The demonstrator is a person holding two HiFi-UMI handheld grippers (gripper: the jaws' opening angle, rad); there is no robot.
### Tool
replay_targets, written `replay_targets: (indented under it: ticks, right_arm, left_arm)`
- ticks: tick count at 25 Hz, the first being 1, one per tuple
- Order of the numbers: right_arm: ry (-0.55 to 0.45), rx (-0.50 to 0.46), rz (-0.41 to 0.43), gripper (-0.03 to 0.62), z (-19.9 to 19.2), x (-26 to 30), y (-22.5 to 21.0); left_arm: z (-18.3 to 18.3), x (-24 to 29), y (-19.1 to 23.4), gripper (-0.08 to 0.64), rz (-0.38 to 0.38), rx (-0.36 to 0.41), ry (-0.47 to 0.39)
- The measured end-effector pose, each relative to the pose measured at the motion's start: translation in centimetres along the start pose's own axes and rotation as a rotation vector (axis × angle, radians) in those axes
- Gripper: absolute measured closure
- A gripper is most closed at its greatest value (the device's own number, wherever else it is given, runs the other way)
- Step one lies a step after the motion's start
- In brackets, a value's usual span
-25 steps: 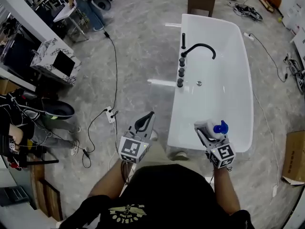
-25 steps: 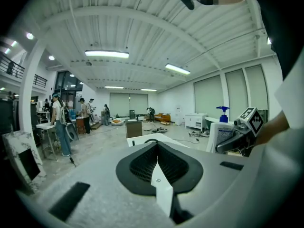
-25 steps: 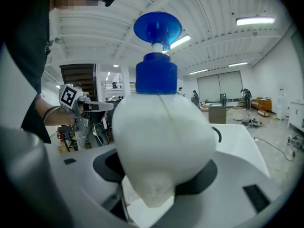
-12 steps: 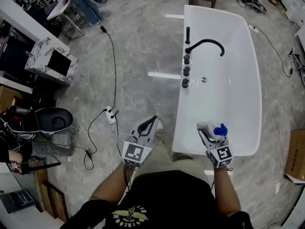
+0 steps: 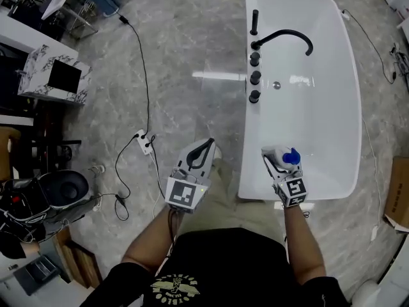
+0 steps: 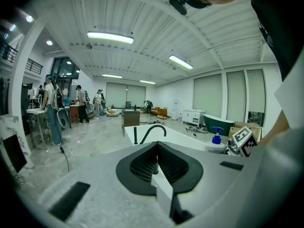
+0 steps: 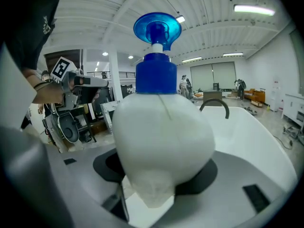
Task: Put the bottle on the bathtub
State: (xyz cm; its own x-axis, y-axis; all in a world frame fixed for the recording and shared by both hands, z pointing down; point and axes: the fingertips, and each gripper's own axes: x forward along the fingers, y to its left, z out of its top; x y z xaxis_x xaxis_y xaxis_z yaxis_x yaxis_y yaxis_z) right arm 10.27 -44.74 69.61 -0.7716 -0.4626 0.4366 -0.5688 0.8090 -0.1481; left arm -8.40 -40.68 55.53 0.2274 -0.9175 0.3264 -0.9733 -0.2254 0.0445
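Between the right gripper [image 5: 279, 163] jaws: the bottle [image 7: 161, 137], white body, blue pump [image 7: 157, 27] up, clamped low on its round belly. Jaws are spread only as far as the body forces them. Left gripper [image 5: 199, 157] is off to the side over the floor [image 5: 192, 56], jaws closed together on nothing. I'd leave it out of this.

Under the tool is the near end of the bathtub [image 5: 355, 120], so the bottle hangs over the basin [image 5: 307, 107] just past the near rim, not touching anything I can see. Ahead and left of the jaws are the faucet [image 5: 285, 36] and the row of knobs [image 5: 254, 77] on the left ledge [image 5: 249, 139].

My read: carry is about done, placement not yet started. How I'd do it:
- Pick the ledge on the jaws' left, short of the nearest knob. It looks like the widest flat; the end rim behind the jaws looks narrower and curved.
- Hold the bottle plumb and come down slowly until the base sits flat.
- Open only once the ledge carries the weight, and only a little.
- Back out straight along the jaws, no sideways sweep. The pump makes it top-heavy.

Risk: glossy rim, rounded body. Release it off-centre and it likely slides into the basin.
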Motion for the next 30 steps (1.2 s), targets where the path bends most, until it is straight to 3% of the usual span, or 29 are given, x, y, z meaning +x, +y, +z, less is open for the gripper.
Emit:
replay_targets:
  ticks: [8,12,22,30]
  right_arm:
    - [0.027,-0.025,0.013,0.324,-3.1,7.1,-0.2]
    - [0.074,-0.054,-0.001,0.322,-4.5,10.6,-0.7]
    - [0.101,-0.076,0.003,0.324,-7.3,16.3,-2.0]
    - [0.104,-0.113,0.013,0.323,-9.9,19.7,-3.2]
  left_arm:
    - [-1.7,2.7,4.0,0.551,-0.011,-0.068,-0.01]
    - [-2.9,3.4,5.5,0.551,-0.03,-0.087,0.034]
    - [-5.2,6.4,2.8,0.551,-0.155,-0.095,0.088]
    - [-7.3,5.9,1.7,0.551,-0.185,-0.114,0.15]
